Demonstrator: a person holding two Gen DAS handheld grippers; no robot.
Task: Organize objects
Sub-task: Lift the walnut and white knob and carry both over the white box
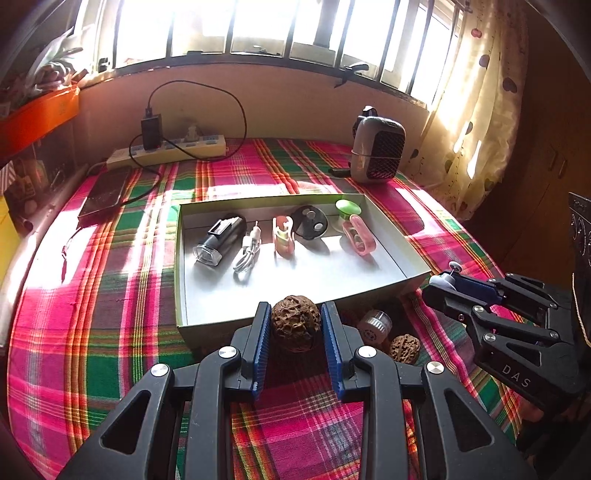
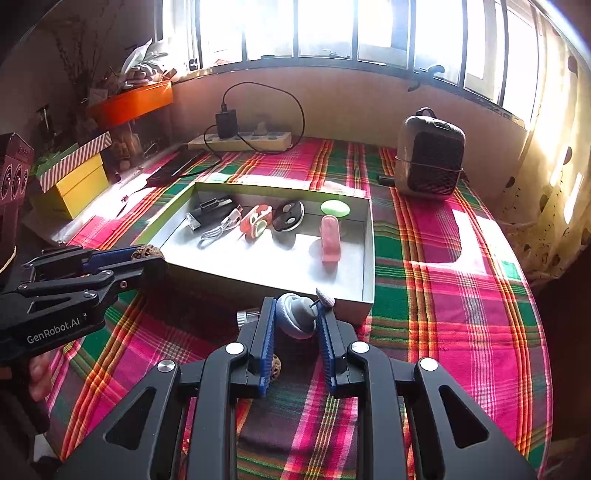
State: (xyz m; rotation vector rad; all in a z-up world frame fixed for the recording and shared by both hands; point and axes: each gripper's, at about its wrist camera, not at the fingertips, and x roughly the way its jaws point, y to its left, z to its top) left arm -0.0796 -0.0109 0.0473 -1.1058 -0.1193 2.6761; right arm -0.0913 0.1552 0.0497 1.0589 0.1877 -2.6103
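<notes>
Black-framed, blue-padded left tool (image 1: 295, 325) is held low over the near edge of the worktop, pointing at the window, its pads clenched on a brown wrinkled walnut (image 1: 295, 326) lifted just short of the near wall of the open box (image 1: 388, 254). Right tool (image 2: 295, 317) sits beside it to the right, level and pointing the same way, grasping a small grey-blue round gadget (image 2: 295, 319) with a thin stem and a small knob at its end, close to the box's near right corner. Worktop is covered by a plaid cloth (image 2: 443, 258) in pink, green and orange, streaked with hard sunlight. Barred window (image 1: 258, 26) runs along the far side; a pale dotted curtain (image 1: 476, 122) hangs at right. At the far edge lie a power strip (image 1: 166, 151) with a black charger (image 1: 151, 131) plugged in, a dark phone (image 1: 105, 192) at far left, and a grey mesh-fronted fan (image 1: 378, 147) at far right. Box is shallow, pale inside, green-rimmed, holding a row along its far wall: black flashlight (image 1: 219, 240), coiled white cable (image 1: 247, 251), orange-white clip (image 1: 283, 236), black round disc (image 1: 310, 221), green-capped piece (image 1: 348, 208), pink oblong case (image 1: 359, 236). On the cloth between the tools rest a second walnut (image 1: 405, 349) and a small silver ridged cap (image 1: 375, 325).
</notes>
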